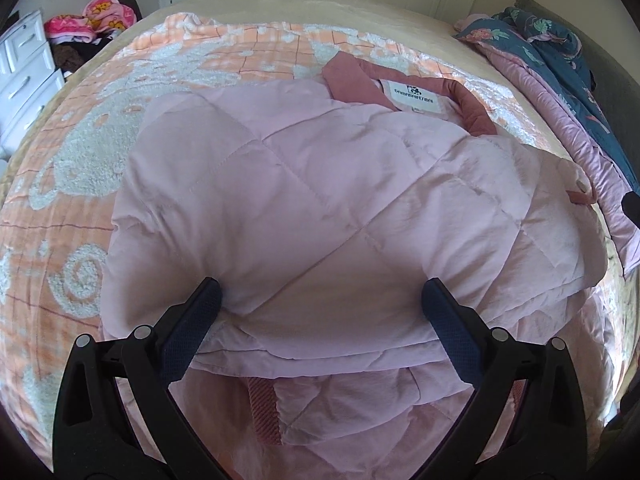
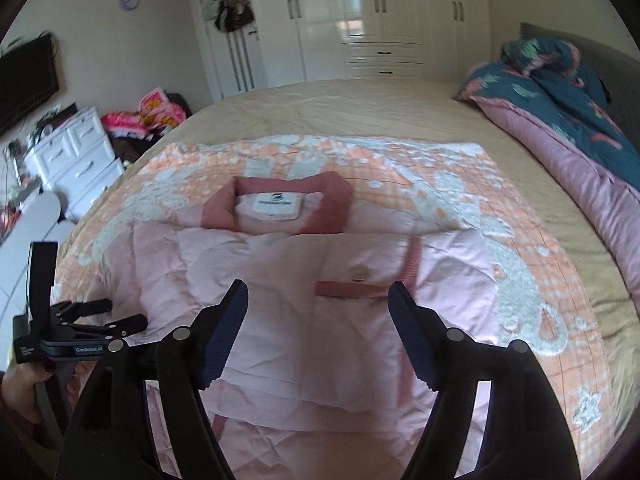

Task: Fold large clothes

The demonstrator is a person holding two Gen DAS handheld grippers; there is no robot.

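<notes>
Both grippers, left [image 1: 320,300] and right [image 2: 318,304], hover wide open and empty over the pink jacket [image 1: 320,208], apparently because it already lies folded mid-blanket [image 2: 520,280], collar toward the bed's [image 2: 360,108] far edge.

Jacket [image 2: 304,276] on blanket [image 2: 480,216] on bed [image 2: 360,108]; quilt [image 2: 568,120] right.

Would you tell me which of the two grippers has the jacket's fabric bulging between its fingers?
The left gripper: the pink jacket bulges between its open fingers. The right gripper hovers open above it.
</notes>
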